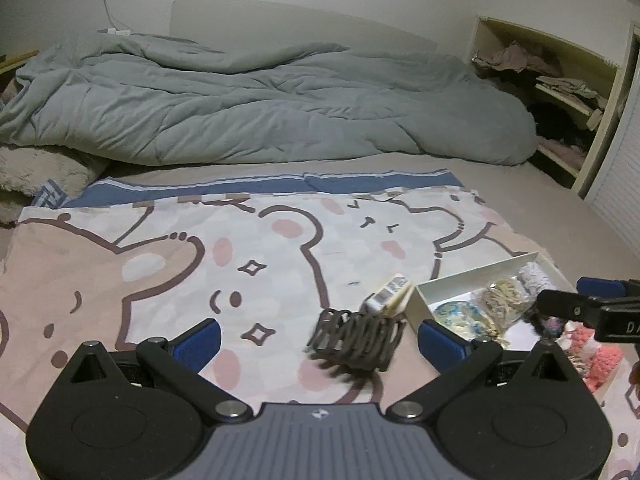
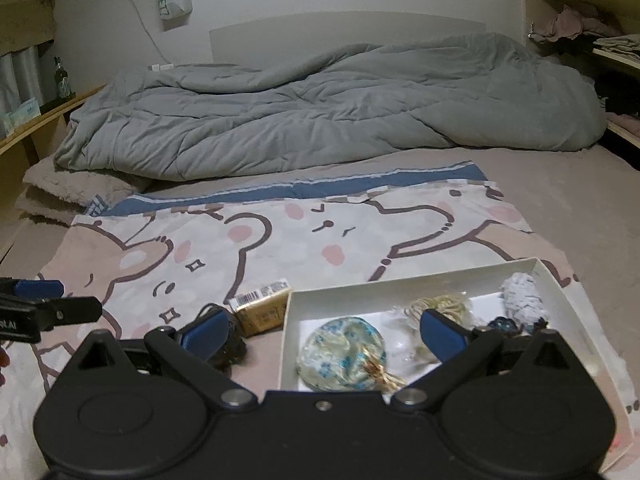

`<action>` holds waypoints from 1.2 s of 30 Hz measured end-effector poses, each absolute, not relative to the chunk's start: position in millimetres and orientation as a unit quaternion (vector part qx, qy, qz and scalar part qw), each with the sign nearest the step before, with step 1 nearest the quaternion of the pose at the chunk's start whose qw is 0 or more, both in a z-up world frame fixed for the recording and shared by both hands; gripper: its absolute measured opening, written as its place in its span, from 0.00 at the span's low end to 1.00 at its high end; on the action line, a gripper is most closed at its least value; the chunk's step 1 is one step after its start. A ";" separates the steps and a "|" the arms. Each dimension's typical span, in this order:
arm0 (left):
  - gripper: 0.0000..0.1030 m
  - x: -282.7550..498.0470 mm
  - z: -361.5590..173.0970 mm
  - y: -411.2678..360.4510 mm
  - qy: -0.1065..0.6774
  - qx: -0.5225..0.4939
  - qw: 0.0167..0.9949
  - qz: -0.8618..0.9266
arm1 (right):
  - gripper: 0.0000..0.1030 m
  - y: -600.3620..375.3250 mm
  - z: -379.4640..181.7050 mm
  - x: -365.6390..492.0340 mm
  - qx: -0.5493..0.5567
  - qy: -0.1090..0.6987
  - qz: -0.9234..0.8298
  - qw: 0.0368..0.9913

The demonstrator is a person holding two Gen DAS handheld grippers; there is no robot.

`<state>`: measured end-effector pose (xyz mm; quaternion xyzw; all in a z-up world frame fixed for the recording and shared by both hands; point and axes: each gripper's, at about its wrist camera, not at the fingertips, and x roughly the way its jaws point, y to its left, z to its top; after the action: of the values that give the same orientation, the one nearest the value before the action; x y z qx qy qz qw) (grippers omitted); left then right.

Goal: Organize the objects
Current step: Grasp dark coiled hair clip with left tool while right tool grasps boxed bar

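Both claws wide open, empty; one hair clip, one carton, one tray.

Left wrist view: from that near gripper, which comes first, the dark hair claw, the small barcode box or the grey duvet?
1. Hair claw: just ahead of the left gripper, right of centre.
2. Barcode box: behind the claw.
3. Duvet: far across the bed.

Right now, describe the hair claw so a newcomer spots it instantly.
On the cartoon bedsheet, find the white box. Just left of it lies a small barcoded carton; the hair claw sits in front of that, the only dark, toothed item.
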<state>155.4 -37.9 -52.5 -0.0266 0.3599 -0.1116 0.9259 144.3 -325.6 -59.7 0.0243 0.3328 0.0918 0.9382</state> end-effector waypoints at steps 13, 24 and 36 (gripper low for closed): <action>1.00 170.0 -69.0 -43.6 0.362 -0.002 0.914 -0.184 | 1.00 -306.6 -58.6 181.1 0.050 0.360 0.085 0.928; 0.99 185.9 -104.5 -77.6 0.371 0.079 0.897 -0.229 | 0.99 -267.4 -67.1 237.1 0.040 0.362 0.101 0.926; 0.68 215.9 -136.5 -101.2 0.394 0.060 0.886 -0.237 | 0.90 -262.7 -115.9 278.4 0.018 0.397 0.142 0.907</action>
<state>215.9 -101.2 -136.5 0.0604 0.3938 -0.2372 0.8860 278.4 -262.7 -115.9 0.0182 0.3966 0.1419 0.9068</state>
